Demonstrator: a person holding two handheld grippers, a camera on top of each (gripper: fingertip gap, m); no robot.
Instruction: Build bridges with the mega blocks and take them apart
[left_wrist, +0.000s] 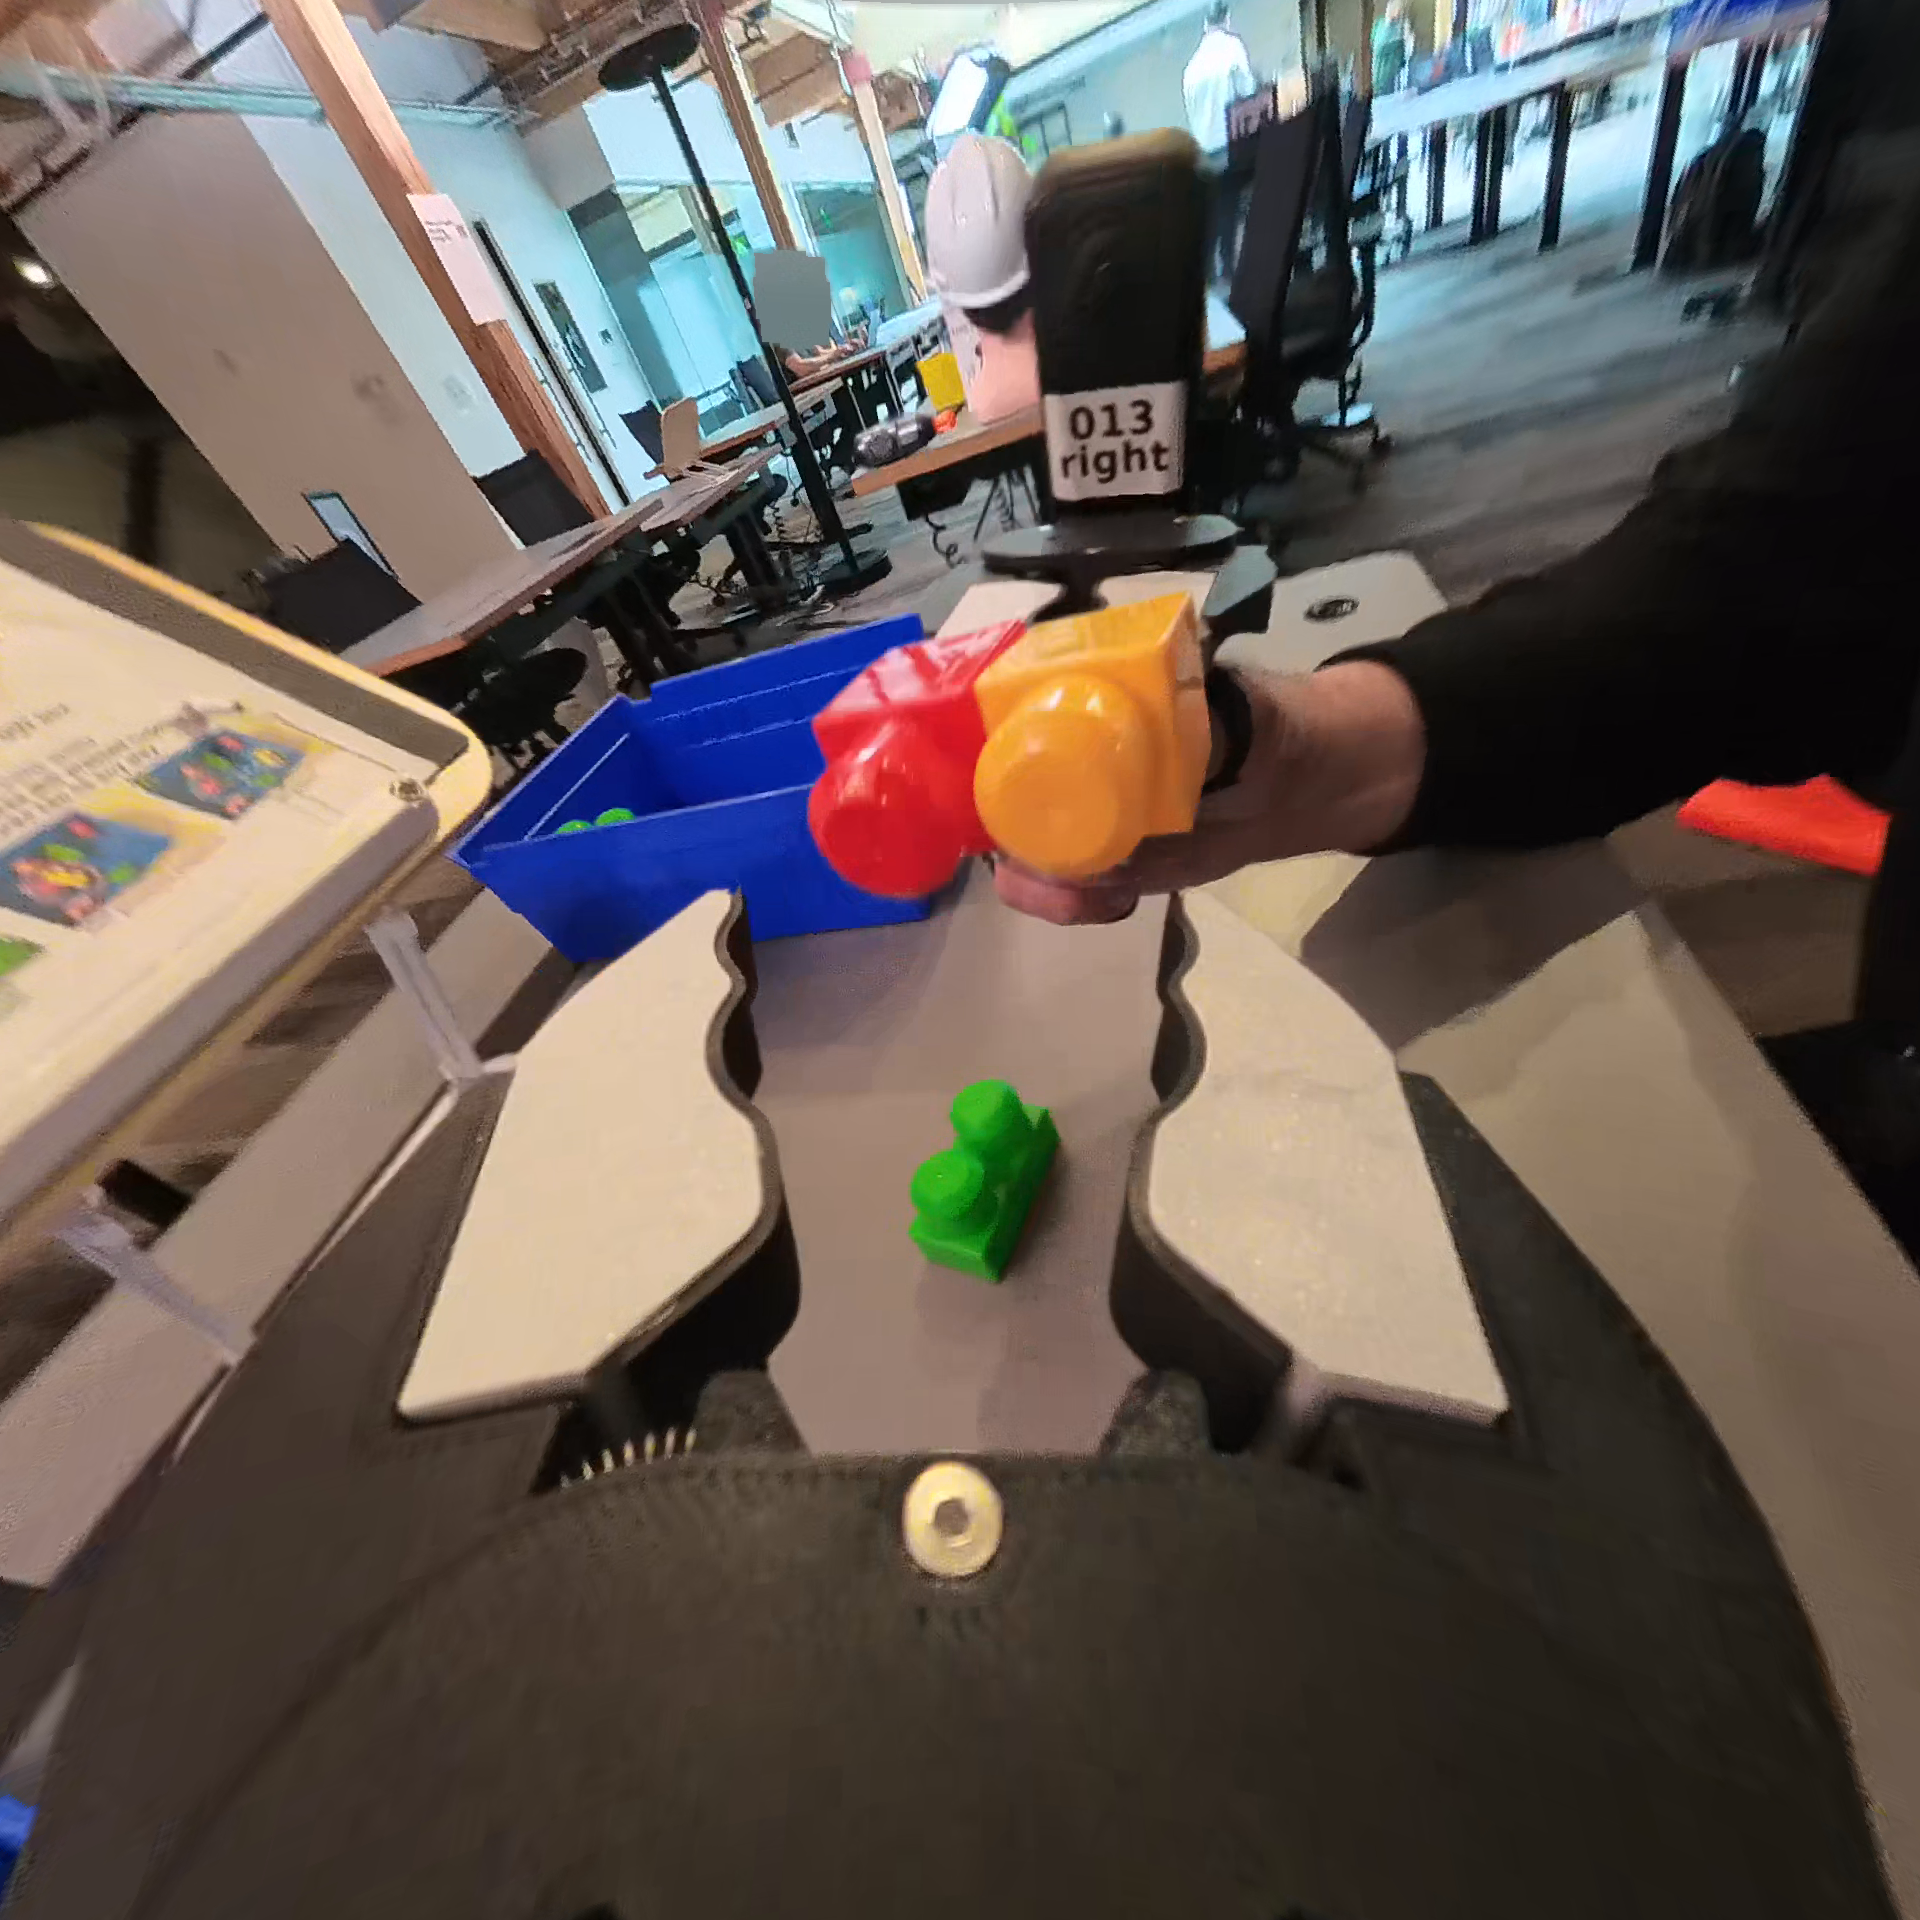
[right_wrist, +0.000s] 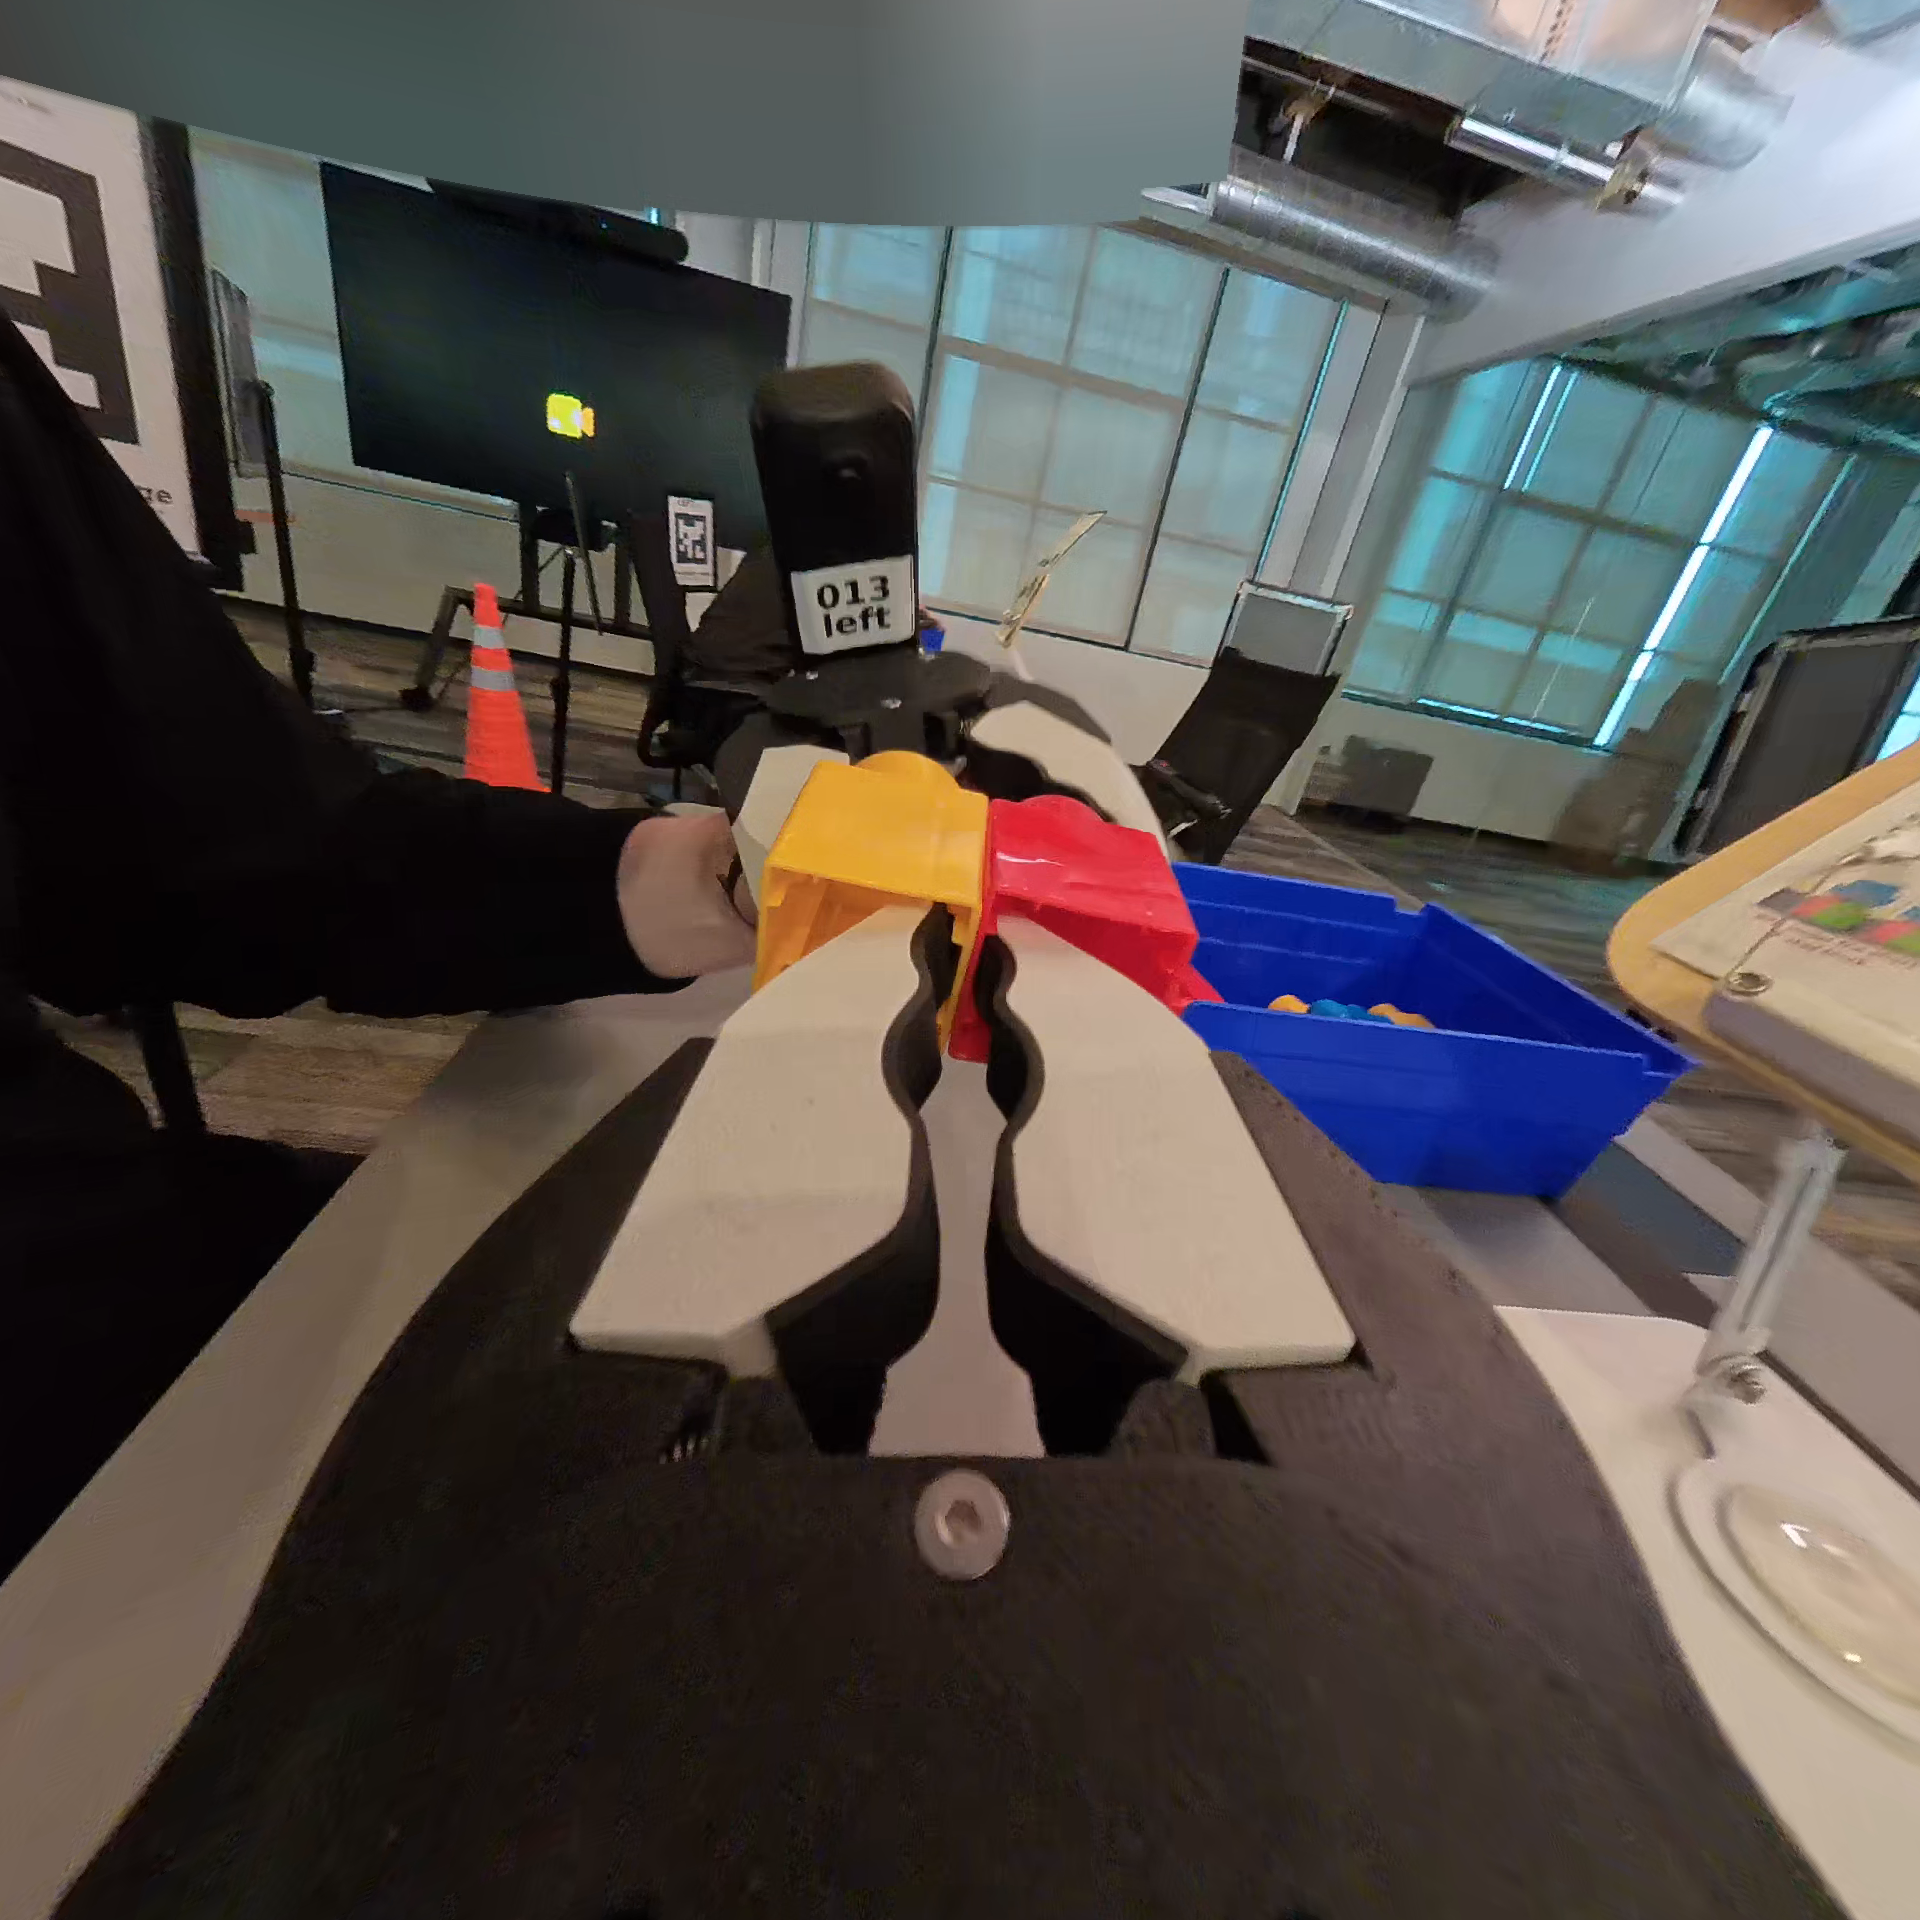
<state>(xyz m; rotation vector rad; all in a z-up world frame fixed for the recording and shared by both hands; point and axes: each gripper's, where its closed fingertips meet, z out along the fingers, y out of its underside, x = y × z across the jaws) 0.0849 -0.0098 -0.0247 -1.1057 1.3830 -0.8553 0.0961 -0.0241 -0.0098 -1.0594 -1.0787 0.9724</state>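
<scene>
Right gripper pinches glossy yellow-red blocks; left gripper gapes bare.

Your yellow block and red block sit side by side, touching, studs pointing away from you, pinched where their hollow undersides meet. A small green two-stud block rests upright on the grey tabletop.

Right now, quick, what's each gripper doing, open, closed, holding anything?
Left gripper: open, holding nothing.
Right gripper: closed on the adjoining walls of the yellow block and red block.
</scene>
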